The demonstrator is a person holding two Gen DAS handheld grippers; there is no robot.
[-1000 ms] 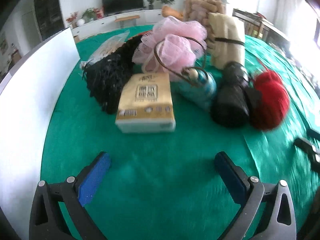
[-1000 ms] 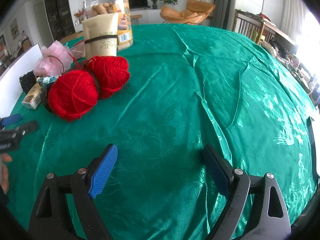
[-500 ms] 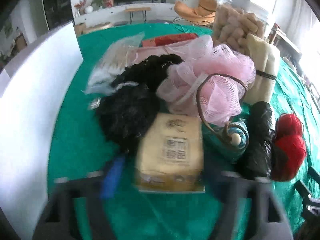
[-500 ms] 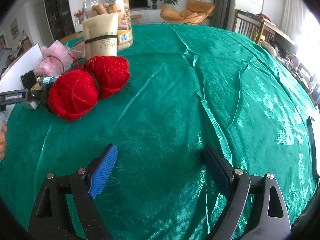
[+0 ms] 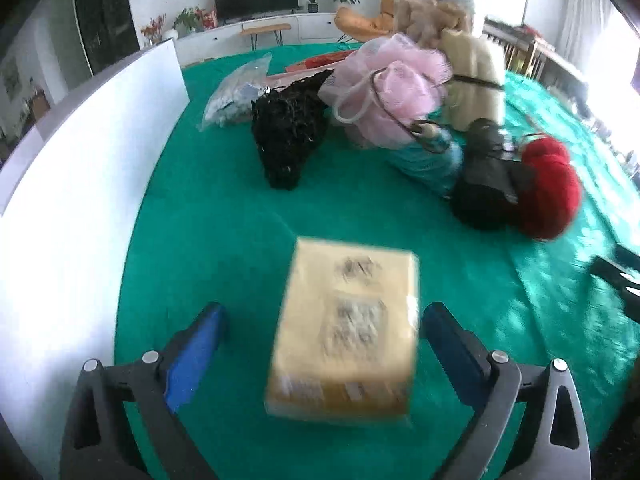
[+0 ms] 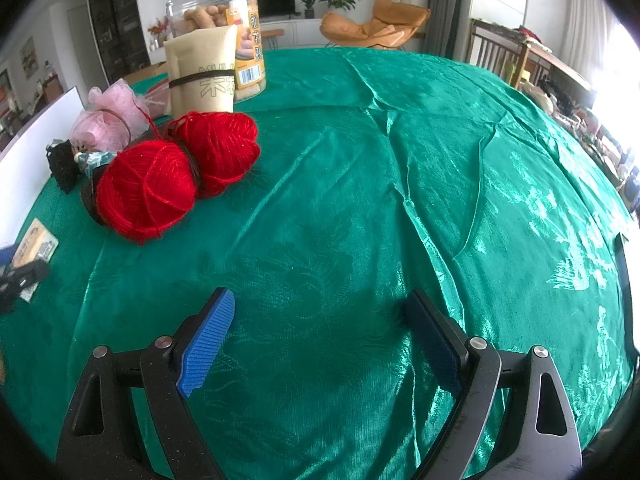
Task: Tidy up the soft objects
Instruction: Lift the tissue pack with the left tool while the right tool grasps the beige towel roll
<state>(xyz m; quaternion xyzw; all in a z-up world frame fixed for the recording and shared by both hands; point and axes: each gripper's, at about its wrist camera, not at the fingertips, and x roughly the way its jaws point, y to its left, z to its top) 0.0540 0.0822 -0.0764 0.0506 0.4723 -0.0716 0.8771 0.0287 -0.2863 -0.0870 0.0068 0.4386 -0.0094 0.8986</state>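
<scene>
Between the spread fingers of my left gripper (image 5: 322, 344), the tissue pack (image 5: 346, 336) is lying on the green counter (image 5: 224, 220), set apart from the heap beyond it. I am reading the fingers as having just been opening: the blue pad (image 5: 196, 354) on one side is standing clear of the pack, the dark one opposite is sitting just beside its edge, and I cannot tell whether it is touching. The pack is blurred, so its print is not readable.

I am judging it light and squashy, a film wrap over soft paper, likely to slide on the satin cloth. I would be taking it across its long sides, mid-length, with gentle pressure so the wrap is not buckling.

My left gripper is pointing steeply down at the counter, with the white board (image 5: 72, 184) close on its left. My right gripper (image 6: 318, 340) is hanging over bare cloth, fingers wide apart and gripping nothing, angled down likewise, with the red yarn balls (image 6: 176, 172) well off to its left.
</scene>
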